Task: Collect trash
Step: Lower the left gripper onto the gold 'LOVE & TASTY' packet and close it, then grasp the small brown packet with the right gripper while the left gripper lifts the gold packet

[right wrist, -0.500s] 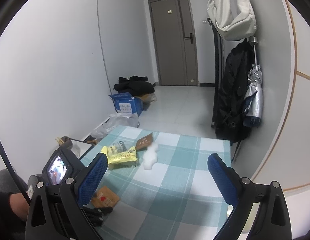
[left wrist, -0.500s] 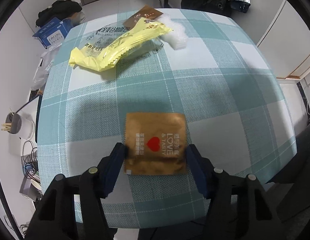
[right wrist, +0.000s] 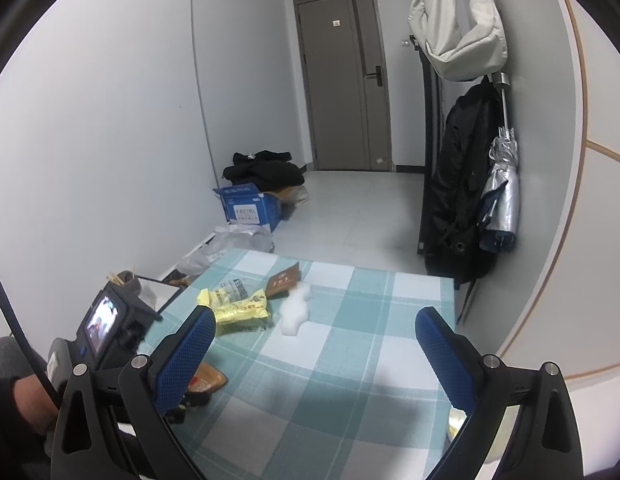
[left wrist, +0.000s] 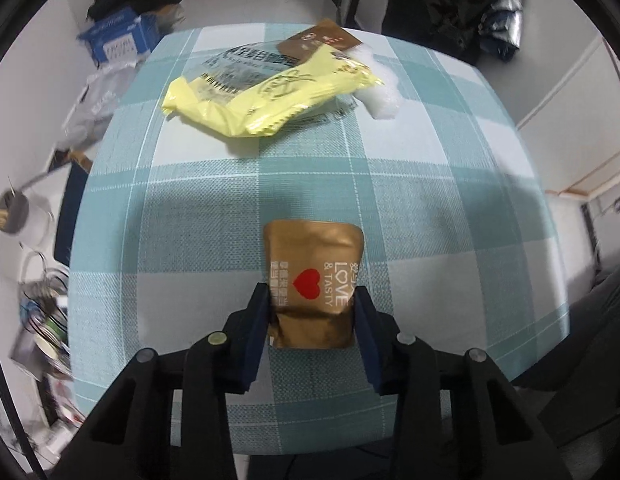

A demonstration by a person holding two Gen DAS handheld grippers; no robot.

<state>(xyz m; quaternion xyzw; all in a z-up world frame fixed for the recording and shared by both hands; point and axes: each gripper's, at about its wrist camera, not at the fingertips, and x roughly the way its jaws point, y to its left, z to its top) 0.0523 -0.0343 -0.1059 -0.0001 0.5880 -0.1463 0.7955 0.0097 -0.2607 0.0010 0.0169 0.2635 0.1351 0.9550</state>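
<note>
Checked teal cloth (left wrist: 430, 208) covers the table. At its near edge the left gripper (left wrist: 312, 304) pinches a gold snack pouch (left wrist: 316, 276) by its sides. Farther back lie a yellow wrapper (left wrist: 270, 96) and white foam (left wrist: 380, 92). Rightward, the right gripper (right wrist: 310, 336) hangs spread wide, holding nothing.

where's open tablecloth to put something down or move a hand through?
Bare cloth spans the middle band, between the yellow wrapper pile and the gold pouch in the left tool. The right half under the right tool is bare. The far-left corner is crowded: wrappers, brown packet, white foam.
</note>
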